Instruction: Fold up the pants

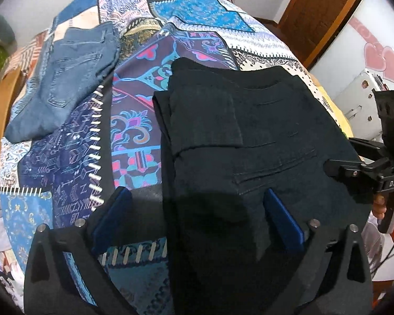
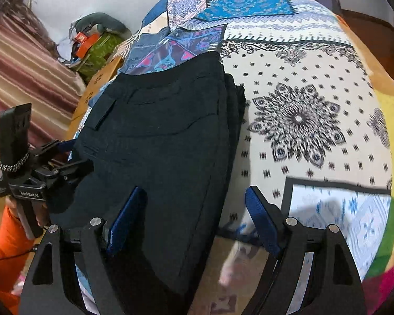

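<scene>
The folded black trousers (image 1: 249, 141) lie flat on a bed covered with a patchwork-print bedspread in blues, purples and white (image 1: 134, 136), stacked in several layers with a stitched back pocket facing up. No box or basket holds them; they rest straight on the cloth.

The left tongs (image 1: 197, 218), black arms tipped with blue pads, stand spread wide above the near left edge of the trousers, one pad over the bedspread and the other over the dark fabric, pinching nothing. The right tongs (image 2: 194, 220) are spread too, straddling the near right edge of the trousers (image 2: 165, 136) with nothing pressed between the pads.

Only the left wrist view shows a second garment, folded faded blue denim jeans (image 1: 65, 78), lying well apart to the far left on the bedspread, and a white sewing machine (image 1: 362, 97) beyond the bed. It also catches the right tongs (image 1: 338, 169) at the trousers' right side.

Only the right wrist view shows the white mandala-patterned panel of the bedspread (image 2: 296, 120), a striped pink curtain (image 2: 21, 68), a cluttered pile with a green printed bag (image 2: 97, 50), and an orange sleeve (image 2: 2, 249) behind the left tongs (image 2: 73, 162).
</scene>
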The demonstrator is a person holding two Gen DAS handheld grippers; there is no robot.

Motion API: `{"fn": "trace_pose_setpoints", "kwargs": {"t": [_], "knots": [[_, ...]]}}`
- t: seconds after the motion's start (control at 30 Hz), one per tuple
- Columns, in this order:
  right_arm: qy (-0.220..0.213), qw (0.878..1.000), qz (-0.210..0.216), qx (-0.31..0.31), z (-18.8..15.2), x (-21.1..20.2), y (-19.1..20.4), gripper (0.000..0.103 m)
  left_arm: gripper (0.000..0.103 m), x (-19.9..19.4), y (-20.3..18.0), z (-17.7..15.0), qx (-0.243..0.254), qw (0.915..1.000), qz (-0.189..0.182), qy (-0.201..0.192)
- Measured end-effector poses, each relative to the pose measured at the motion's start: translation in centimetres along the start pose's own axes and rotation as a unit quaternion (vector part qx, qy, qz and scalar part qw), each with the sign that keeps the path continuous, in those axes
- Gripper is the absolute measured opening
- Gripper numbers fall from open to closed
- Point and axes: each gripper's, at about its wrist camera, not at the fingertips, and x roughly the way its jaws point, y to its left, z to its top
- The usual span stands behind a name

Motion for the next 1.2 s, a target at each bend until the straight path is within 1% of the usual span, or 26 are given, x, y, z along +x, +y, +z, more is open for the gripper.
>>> {"fn": "trace_pose_setpoints", "kwargs": {"t": [0.17, 0.3, 0.33, 0.4, 0.47, 0.5, 0.53, 0.57, 0.63, 0.67, 0.7, 0.73, 0.77, 0.87, 0.93, 1.03, 1.2], "knots": [[0.020, 0.999, 0.017, -0.029, 0.8, 0.9, 0.4, 0.082, 0.103, 0.9, -0.8, 1.0, 0.029, 0.9992, -0.025, 0.013], [0.031, 0.998, 0.033, -0.039, 1.6, 1.7, 0.3, 0.083, 0.103, 1.8, -1.3, 2.5, 0.035, 0.9971, -0.059, 0.030], [0.034, 0.998, 0.037, -0.043, 1.8, 1.8, 0.4, 0.083, 0.102, 2.1, -1.4, 2.7, 0.036, 0.9969, -0.063, 0.030], [0.039, 0.997, 0.043, -0.042, 2.2, 2.2, 0.5, 0.082, 0.101, 2.6, -1.7, 3.2, 0.038, 0.9973, -0.058, 0.024], [0.040, 0.998, 0.042, -0.039, 2.7, 2.5, 0.5, 0.075, 0.093, 2.7, -2.1, 3.4, 0.047, 0.9975, -0.050, 0.015], [0.042, 0.998, 0.040, -0.039, 2.9, 2.6, 0.4, 0.069, 0.091, 2.6, -2.2, 3.5, 0.044, 0.9977, -0.051, 0.013], [0.044, 0.997, 0.044, -0.037, 3.1, 2.6, 0.4, 0.064, 0.089, 2.5, -2.1, 3.6, 0.042, 0.9978, -0.051, 0.011], [0.046, 0.997, 0.052, -0.033, 3.3, 2.6, 0.3, 0.062, 0.085, 2.4, -2.0, 3.6, 0.039, 0.9979, -0.051, 0.008], [0.049, 0.996, 0.064, -0.032, 3.6, 2.7, 0.2, 0.052, 0.080, 2.3, -2.0, 3.7, 0.036, 0.9981, -0.051, 0.006], [0.052, 0.996, 0.070, -0.031, 3.7, 2.7, 0.2, 0.050, 0.073, 2.1, -2.0, 3.7, 0.035, 0.9983, -0.046, 0.004], [0.054, 0.995, 0.073, -0.031, 3.7, 2.6, 0.3, 0.046, 0.068, 1.6, -2.1, 3.8, 0.032, 0.9988, -0.036, -0.008], [0.055, 0.995, 0.074, -0.036, 3.7, 2.5, 0.5, 0.042, 0.051, 1.0, -2.1, 3.8, 0.026, 0.9992, -0.018, -0.022], [0.054, 0.995, 0.072, -0.039, 3.7, 2.4, 0.8, 0.041, 0.039, 0.7, -2.2, 4.0, 0.027, 0.9992, -0.002, -0.030], [0.038, 0.996, 0.052, -0.056, 3.8, 1.9, 1.9, 0.036, 0.032, -0.1, -2.5, 4.2, 0.037, 0.9985, -0.001, -0.041], [0.031, 0.997, 0.046, -0.059, 3.8, 1.6, 2.4, 0.030, 0.030, -0.5, -2.9, 4.1, 0.044, 0.9979, 0.003, -0.046], [0.009, 0.997, 0.040, -0.069, 3.8, 0.3, 3.3, 0.027, 0.029, -2.1, -3.3, 3.8, 0.049, 0.9967, -0.001, -0.064], [-0.027, 0.994, 0.032, -0.097, 3.7, -2.7, 5.2, 0.025, 0.028, -5.9, -3.5, 3.6, 0.045, 0.9935, -0.014, -0.104]]}}
